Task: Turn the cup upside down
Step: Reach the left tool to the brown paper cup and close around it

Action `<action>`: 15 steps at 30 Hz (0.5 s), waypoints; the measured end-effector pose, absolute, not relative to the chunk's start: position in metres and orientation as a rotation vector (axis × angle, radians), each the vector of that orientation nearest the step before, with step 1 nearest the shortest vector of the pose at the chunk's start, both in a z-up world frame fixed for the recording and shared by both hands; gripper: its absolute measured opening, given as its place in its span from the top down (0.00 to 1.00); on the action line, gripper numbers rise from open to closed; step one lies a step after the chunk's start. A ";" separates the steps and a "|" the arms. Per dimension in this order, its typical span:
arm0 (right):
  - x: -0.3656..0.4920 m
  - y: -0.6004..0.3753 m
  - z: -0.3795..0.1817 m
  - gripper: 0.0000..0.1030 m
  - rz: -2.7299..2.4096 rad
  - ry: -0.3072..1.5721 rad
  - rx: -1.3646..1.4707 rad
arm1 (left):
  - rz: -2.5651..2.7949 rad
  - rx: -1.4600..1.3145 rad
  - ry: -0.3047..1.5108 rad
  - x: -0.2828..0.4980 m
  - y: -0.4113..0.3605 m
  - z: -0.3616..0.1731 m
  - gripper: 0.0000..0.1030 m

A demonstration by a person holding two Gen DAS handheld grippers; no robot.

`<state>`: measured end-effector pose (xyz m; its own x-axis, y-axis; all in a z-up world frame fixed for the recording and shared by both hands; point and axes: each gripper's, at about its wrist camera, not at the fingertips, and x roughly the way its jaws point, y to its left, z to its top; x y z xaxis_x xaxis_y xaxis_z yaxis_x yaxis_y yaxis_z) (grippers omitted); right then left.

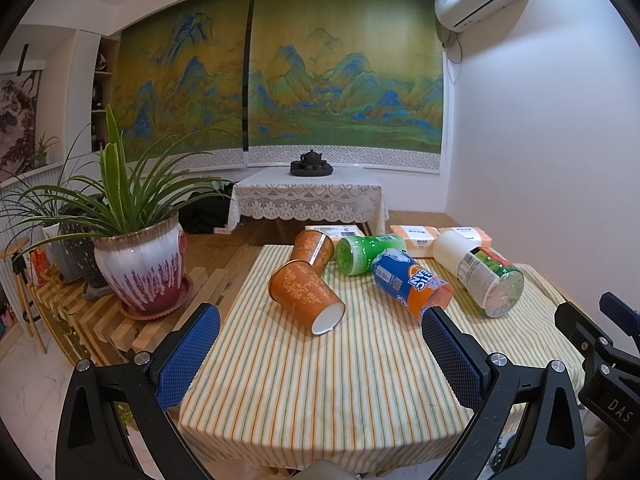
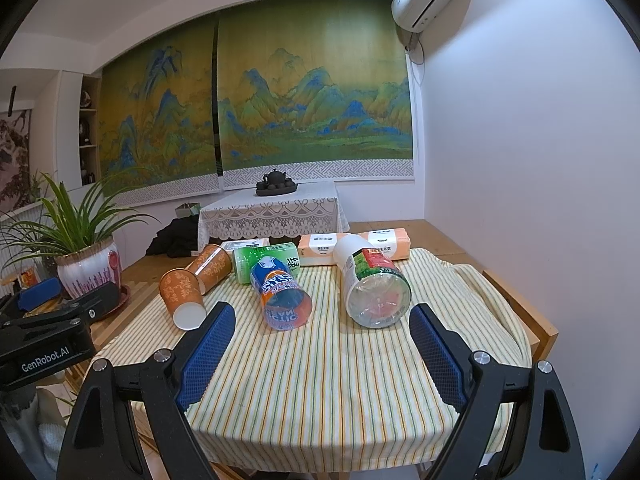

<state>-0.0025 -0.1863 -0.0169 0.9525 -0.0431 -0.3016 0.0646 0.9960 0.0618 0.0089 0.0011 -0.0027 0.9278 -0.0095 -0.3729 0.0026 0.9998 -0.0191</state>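
Note:
Several cups lie on their sides on the striped tablecloth [image 1: 320, 380]. Two orange patterned paper cups lie at the left: a near one [image 1: 306, 296] [image 2: 182, 294] and a far one [image 1: 314, 248] [image 2: 210, 266]. A green cup [image 1: 366, 252] [image 2: 264, 258], a blue-orange cup [image 1: 412, 282] [image 2: 282, 296] and a clear cup with a red-green label [image 1: 482, 276] [image 2: 374, 280] lie to the right. My left gripper [image 1: 320, 332] is open and empty, just short of the near orange cup. My right gripper [image 2: 322, 328] is open and empty, in front of the blue-orange and clear cups.
Orange-white tissue packs [image 2: 356, 246] and a flat box [image 1: 334, 232] lie at the table's far edge. A potted plant [image 1: 140, 264] stands on a slatted wooden bench left of the table. A lace-covered low table with a tea set [image 1: 311, 166] stands behind. A white wall is at the right.

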 end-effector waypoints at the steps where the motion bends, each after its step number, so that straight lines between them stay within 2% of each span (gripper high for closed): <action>1: -0.002 -0.186 -0.017 0.16 -0.055 0.305 0.070 | -0.006 -0.018 0.382 0.009 0.001 -0.003 0.01; 10: -0.001 -0.187 -0.018 0.16 -0.056 0.308 0.070 | -0.030 -0.002 0.403 0.018 0.001 -0.001 0.01; 15: 0.002 -0.188 -0.021 0.16 -0.058 0.313 0.068 | -0.132 0.093 0.580 0.084 0.006 0.009 0.01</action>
<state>0.0019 -0.1883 -0.0206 0.9498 -0.0466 -0.3095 0.0679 0.9960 0.0582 0.0839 0.0059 0.0090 0.8283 -0.0984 -0.5516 0.1506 0.9873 0.0500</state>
